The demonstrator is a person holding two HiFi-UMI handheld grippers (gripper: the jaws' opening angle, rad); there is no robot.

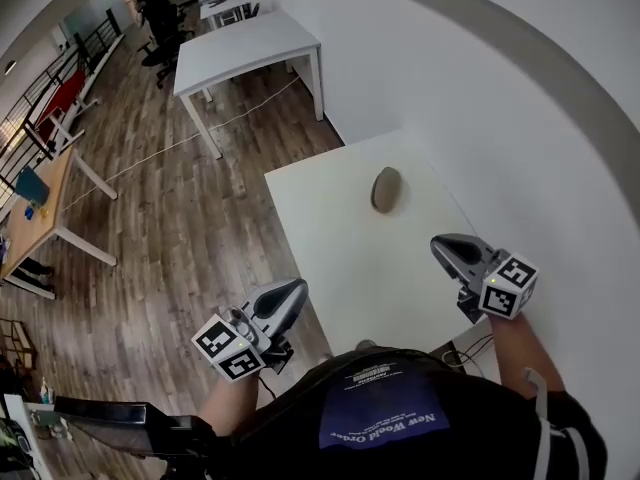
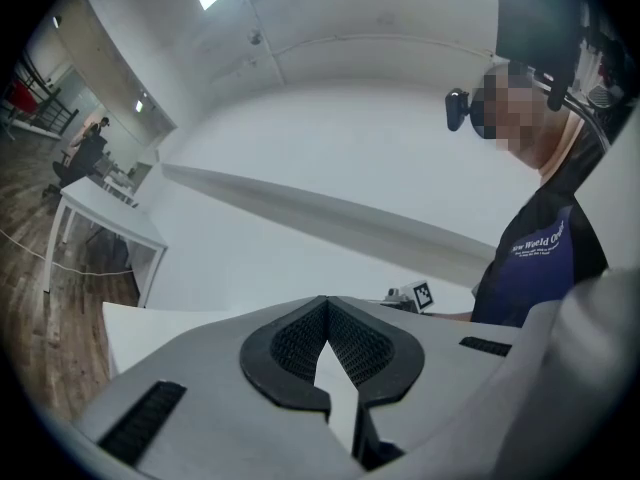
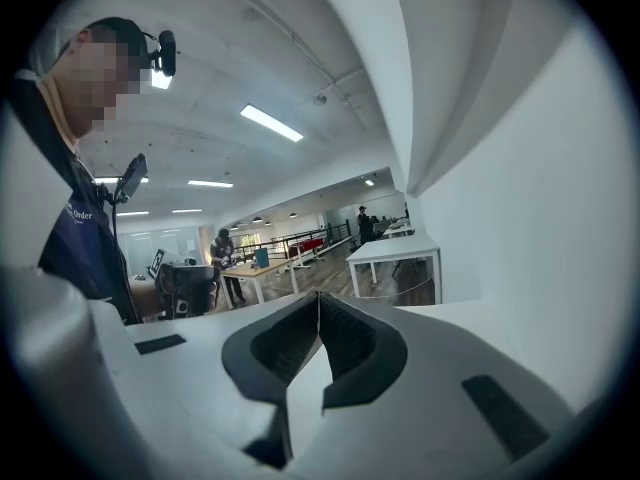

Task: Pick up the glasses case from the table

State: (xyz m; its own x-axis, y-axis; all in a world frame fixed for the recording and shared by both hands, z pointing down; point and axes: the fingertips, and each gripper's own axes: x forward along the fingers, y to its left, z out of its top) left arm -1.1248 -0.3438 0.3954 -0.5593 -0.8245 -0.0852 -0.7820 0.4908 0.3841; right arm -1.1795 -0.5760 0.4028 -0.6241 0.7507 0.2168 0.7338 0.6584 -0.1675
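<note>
The glasses case is a grey-brown oval lying on the white table, toward its far side. My left gripper hovers at the table's near left edge, well short of the case; its jaws are shut with nothing between them. My right gripper hangs over the table's near right part, nearer the case but apart from it, and its jaws are also shut and empty. Neither gripper view shows the case. The right gripper's marker cube shows in the left gripper view.
A white wall runs along the table's right side. Wood floor lies to the left, with a cable across it. Another white table stands farther back, a wooden desk at far left, and people are in the distance.
</note>
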